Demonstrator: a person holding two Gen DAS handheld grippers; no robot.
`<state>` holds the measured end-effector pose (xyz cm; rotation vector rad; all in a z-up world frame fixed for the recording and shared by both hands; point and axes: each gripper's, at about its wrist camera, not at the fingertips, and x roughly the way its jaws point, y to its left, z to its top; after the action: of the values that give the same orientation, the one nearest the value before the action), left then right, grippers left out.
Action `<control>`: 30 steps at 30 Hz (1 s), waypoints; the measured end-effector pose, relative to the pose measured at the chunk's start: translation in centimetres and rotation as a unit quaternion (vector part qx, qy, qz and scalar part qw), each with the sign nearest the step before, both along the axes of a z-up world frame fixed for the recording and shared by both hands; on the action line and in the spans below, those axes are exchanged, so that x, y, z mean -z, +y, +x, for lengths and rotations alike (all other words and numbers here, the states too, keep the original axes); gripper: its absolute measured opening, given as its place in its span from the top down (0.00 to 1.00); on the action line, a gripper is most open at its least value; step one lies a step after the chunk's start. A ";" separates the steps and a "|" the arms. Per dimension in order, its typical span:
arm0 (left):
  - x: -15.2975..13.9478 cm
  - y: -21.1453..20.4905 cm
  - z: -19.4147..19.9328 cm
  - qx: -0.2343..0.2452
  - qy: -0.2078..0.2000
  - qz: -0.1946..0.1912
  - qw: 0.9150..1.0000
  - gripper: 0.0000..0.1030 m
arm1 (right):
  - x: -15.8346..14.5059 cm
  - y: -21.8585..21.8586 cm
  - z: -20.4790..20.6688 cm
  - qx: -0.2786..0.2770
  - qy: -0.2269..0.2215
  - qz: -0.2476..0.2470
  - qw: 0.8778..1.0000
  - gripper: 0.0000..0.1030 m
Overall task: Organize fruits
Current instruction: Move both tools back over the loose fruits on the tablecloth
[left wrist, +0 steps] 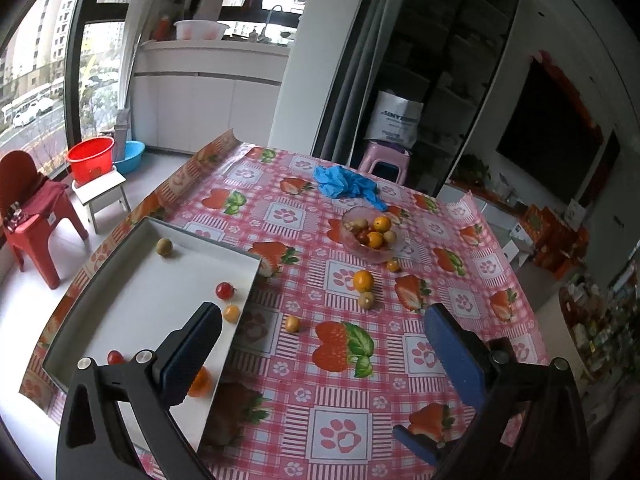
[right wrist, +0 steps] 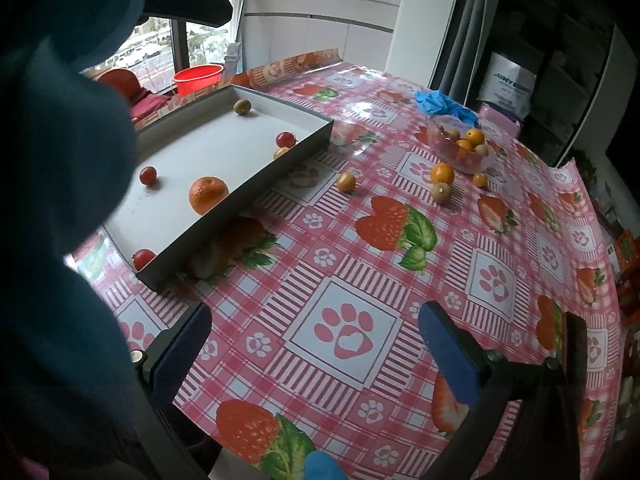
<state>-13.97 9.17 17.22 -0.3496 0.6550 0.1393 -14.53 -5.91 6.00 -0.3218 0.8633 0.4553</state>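
Note:
A white tray point(left wrist: 120, 304) point(right wrist: 208, 152) lies on the left of the table. In it are a tangerine point(right wrist: 208, 195), a kiwi point(left wrist: 164, 247), cherry tomatoes point(left wrist: 225, 290) and a small yellow fruit point(left wrist: 231, 313). A clear pink bowl point(left wrist: 370, 254) point(right wrist: 484, 162) further back holds several small fruits. Loose on the cloth between them lie an orange point(left wrist: 363, 281), a kiwi point(left wrist: 366, 300) and two small yellow fruits point(left wrist: 292, 323). My left gripper point(left wrist: 322, 320) hangs open over the tray's near right edge. My right gripper point(right wrist: 316, 324) is open above bare cloth, nothing between its fingers.
A crumpled blue glove point(left wrist: 346, 183) lies behind the bowl. A dark sleeve point(right wrist: 60, 200) fills the left of the right wrist view. Beyond the table's left edge stand a red chair point(left wrist: 32, 208), a stool with a red basin point(left wrist: 91, 158) and a pink stool point(left wrist: 386, 158).

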 end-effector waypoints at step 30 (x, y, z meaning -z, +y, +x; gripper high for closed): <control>7.9 -0.4 1.7 0.077 0.104 0.154 0.979 0.01 | 6.4 -12.3 16.0 0.204 0.124 0.031 0.970 0.00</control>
<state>-12.25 8.78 9.27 0.0164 0.8515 0.1289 1.52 -18.25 -0.44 -0.0233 1.1265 0.1374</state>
